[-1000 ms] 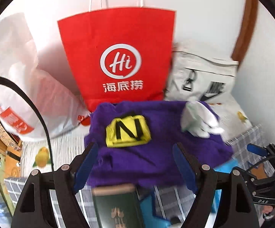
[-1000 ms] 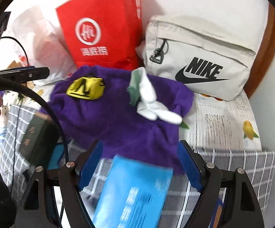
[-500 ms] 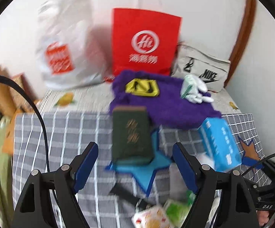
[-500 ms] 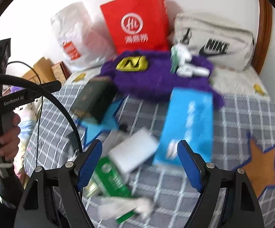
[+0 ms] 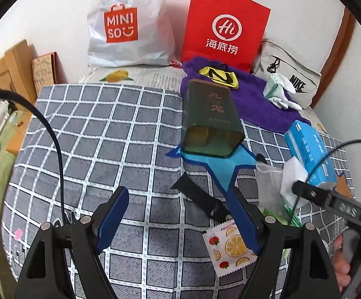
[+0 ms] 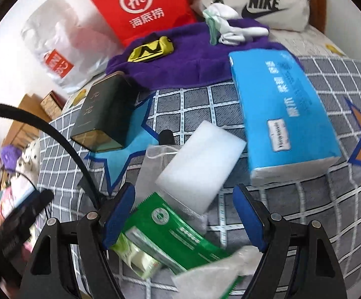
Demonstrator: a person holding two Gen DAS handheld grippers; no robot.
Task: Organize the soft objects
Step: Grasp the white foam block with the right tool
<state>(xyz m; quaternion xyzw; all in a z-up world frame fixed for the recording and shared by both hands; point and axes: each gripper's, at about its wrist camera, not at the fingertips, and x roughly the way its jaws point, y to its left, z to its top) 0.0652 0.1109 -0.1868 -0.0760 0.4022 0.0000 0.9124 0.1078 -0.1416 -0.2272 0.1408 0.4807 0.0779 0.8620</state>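
Note:
A purple towel [image 5: 250,99] lies at the back of the bed with a yellow pouch [image 5: 217,76] and white gloves [image 5: 280,94] on it. My left gripper [image 5: 178,194] hangs open over the grey checked blanket [image 5: 105,137], just short of a black strap [image 5: 197,194] and a fruit-print sachet [image 5: 227,244]. My right gripper [image 6: 184,190] is open too, above a white sponge [image 6: 200,164], a mesh bag [image 6: 153,164] and a green packet [image 6: 170,234]. A blue tissue pack [image 6: 285,114] lies to its right. Neither gripper holds anything.
A dark green box [image 5: 210,117] stands on a blue star patch. Against the wall lean a white Miniso bag [image 5: 130,25], a red paper bag [image 5: 225,30] and a grey Nike bag [image 5: 290,79]. Wooden furniture [image 5: 8,69] is at the left.
Both grippers have drawn back and down from the purple towel. The checked blanket with the box, sponge, tissue pack and packets has come into view. Both jaws stay equally wide.

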